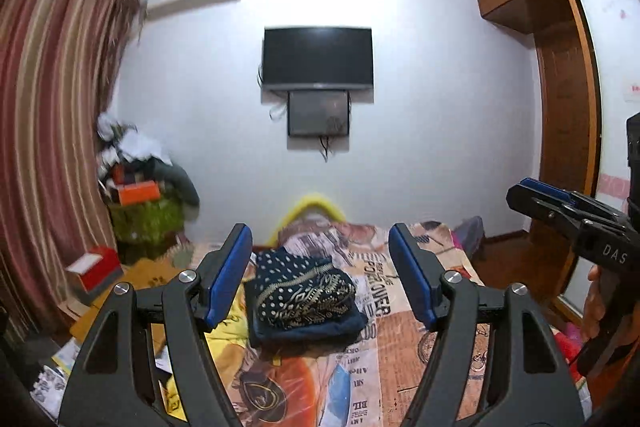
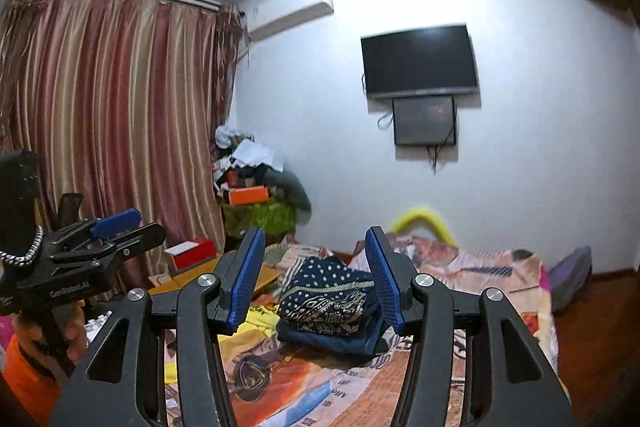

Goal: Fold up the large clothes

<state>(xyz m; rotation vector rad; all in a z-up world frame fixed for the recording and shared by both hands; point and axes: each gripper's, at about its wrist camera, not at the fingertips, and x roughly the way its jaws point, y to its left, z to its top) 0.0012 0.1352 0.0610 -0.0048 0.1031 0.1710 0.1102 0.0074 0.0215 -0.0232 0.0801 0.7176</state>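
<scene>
Navy cloth with gold print, the folded garment (image 1: 302, 297) is lying in a compact stack on the bed (image 1: 400, 367), just beyond the left tongs (image 1: 320, 273), which are hanging spread and empty. In the right view the garment (image 2: 326, 301) is sitting between the spread, empty right tongs (image 2: 316, 277). It is looking soft, light and floppy; pinching a doubled edge or corner should be holding best.
</scene>
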